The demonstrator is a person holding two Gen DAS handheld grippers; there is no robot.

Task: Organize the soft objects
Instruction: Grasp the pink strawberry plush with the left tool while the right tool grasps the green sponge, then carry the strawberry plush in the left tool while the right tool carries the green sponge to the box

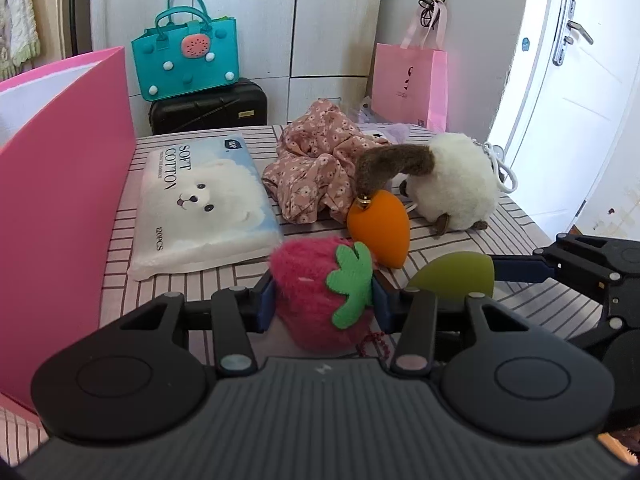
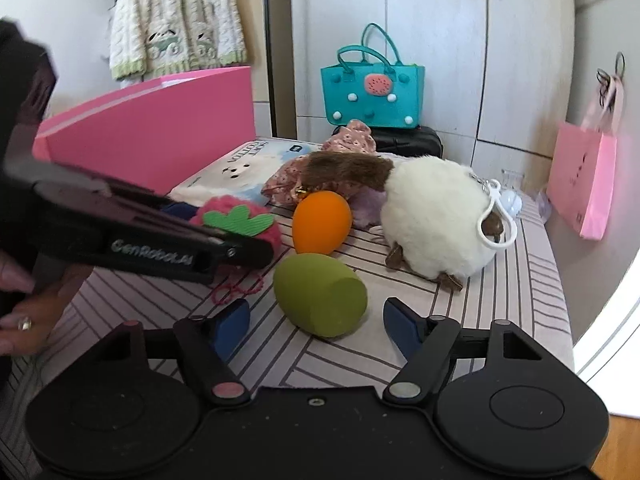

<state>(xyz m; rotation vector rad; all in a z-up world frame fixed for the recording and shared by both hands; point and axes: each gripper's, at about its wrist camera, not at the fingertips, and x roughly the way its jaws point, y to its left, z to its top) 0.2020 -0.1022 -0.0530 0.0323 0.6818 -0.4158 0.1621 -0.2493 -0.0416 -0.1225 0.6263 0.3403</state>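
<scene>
Sorting looks barely begun: the left gripper (image 1: pixel 323 300) clamps the strawberry plush (image 1: pixel 316 296) at lower centre, the right gripper (image 2: pixel 316 320) stands open around the green sponge (image 2: pixel 320 300), everything else lies loose.

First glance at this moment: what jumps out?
The pink plush strawberry sits squeezed between the left gripper pads, front and centre. Just right of it, the green egg-shaped sponge lies between the right gripper's open jaws. Behind stand the orange sponge and a white fluffy plush.
</scene>
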